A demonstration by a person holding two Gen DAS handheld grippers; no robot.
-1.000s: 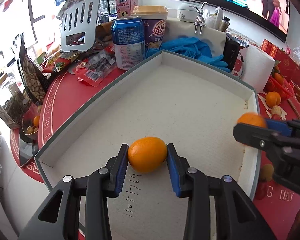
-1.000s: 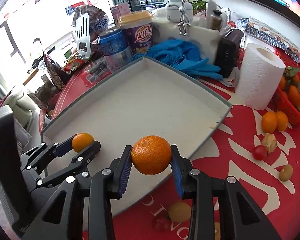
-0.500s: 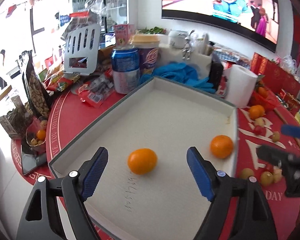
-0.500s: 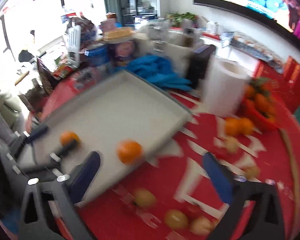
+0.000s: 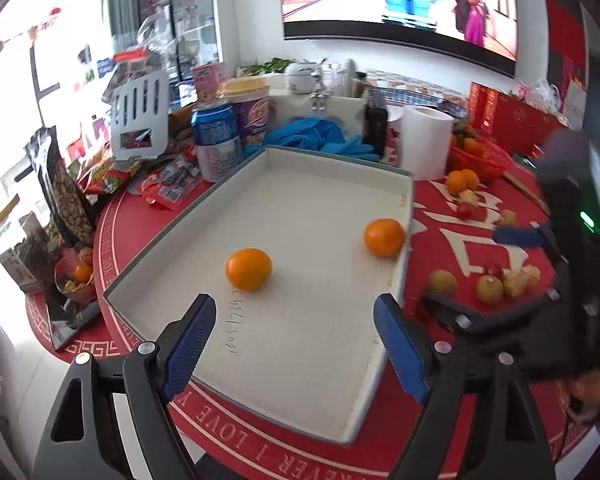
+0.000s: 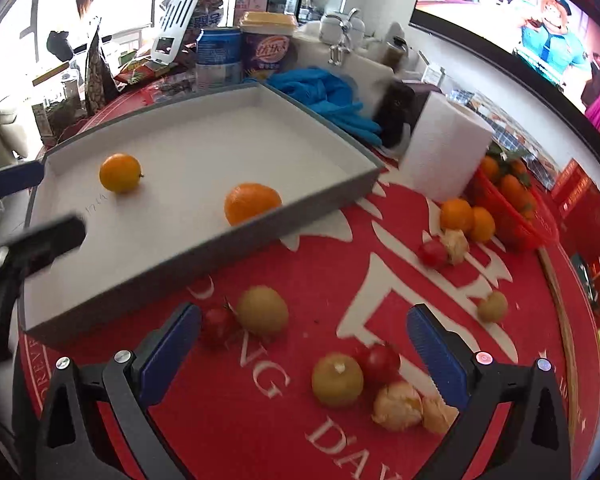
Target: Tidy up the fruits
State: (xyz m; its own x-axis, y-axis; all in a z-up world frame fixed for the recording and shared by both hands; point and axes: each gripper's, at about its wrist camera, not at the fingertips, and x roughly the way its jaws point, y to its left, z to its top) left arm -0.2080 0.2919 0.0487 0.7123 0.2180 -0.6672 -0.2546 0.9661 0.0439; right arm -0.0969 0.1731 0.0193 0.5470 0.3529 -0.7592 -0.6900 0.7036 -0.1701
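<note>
A white tray point(image 5: 148, 276) with grey walls sits on the red round table; it also shows in the right wrist view point(image 6: 204, 248). Two oranges lie in it: one near the middle point(image 5: 248, 269) point(image 6: 120, 173), one by the right wall point(image 5: 384, 237) point(image 6: 252, 203). My left gripper point(image 5: 296, 344) is open and empty, above the tray's near end. My right gripper point(image 6: 300, 348) is open and empty, above loose fruit on the table: yellow-green fruits point(image 6: 337, 379) point(image 6: 262, 309), small red fruits point(image 6: 380, 360), and peeled segments point(image 6: 398, 406).
A paper towel roll point(image 6: 444, 156), blue gloves point(image 6: 324, 92), a can point(image 5: 216, 140) and a cup point(image 5: 252, 108) stand behind the tray. A red basket of oranges point(image 6: 512, 200) is at the right, with two oranges point(image 6: 466, 218) beside it. Snack bags point(image 5: 66, 196) crowd the left.
Both grippers opened and let their oranges go into the tray, then drew back. The right gripper swung right, over the loose fruit on the table.
</note>
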